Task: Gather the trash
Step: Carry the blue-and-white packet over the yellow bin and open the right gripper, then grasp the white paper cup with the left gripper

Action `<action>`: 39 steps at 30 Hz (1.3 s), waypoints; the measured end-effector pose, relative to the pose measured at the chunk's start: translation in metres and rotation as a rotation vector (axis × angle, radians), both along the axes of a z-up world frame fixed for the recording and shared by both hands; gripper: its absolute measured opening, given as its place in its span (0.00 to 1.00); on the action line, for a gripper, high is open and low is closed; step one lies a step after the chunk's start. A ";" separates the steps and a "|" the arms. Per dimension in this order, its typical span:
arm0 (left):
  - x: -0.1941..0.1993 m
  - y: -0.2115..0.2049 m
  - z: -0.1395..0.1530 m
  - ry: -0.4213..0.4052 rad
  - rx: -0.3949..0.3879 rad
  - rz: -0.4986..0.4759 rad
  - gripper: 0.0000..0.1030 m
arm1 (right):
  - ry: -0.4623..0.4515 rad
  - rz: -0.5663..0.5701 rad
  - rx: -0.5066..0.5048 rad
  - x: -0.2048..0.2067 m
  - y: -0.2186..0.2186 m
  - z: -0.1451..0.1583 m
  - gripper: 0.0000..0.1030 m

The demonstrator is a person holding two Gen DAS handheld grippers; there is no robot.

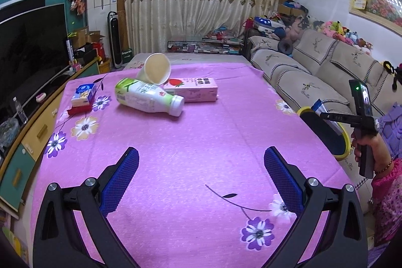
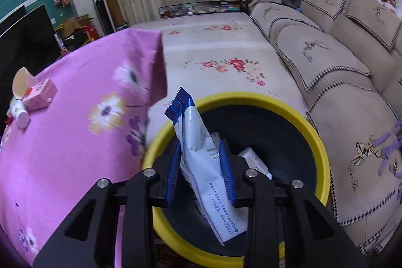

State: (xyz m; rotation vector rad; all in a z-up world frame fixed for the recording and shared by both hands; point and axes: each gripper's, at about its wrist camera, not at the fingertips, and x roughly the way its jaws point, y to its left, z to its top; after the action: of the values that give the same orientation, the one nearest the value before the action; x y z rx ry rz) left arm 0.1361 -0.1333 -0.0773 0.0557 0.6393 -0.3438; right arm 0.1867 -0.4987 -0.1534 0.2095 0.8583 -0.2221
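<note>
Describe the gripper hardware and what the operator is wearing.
Both grippers, left gripper and right gripper, are black plastic linkages with silver pivot bolts and blue textured finger pads. The right unit has a black pistol handle. The person's wrist bears a beaded bracelet, above a pink patterned sleeve.

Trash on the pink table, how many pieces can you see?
4: white bottle lying centre, paper cup tipped behind it, pink carton beside them, small blue box at left. More may hide behind.
</note>
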 end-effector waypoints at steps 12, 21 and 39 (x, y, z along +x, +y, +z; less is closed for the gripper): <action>-0.001 -0.014 0.003 -0.004 0.025 -0.022 0.95 | -0.020 -0.038 -0.022 -0.004 -0.008 -0.005 0.59; 0.019 -0.010 0.002 -0.007 0.053 0.006 0.95 | -0.034 -0.025 -0.027 -0.003 0.003 0.000 0.61; 0.227 0.019 0.002 0.103 0.084 0.156 0.63 | -0.075 -0.031 0.017 -0.009 0.006 0.007 0.63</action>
State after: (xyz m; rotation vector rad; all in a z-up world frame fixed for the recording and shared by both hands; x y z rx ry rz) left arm 0.3633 -0.1147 -0.0758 0.0679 0.7553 -0.1694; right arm 0.1774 -0.4925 -0.1461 0.2455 0.7837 -0.2342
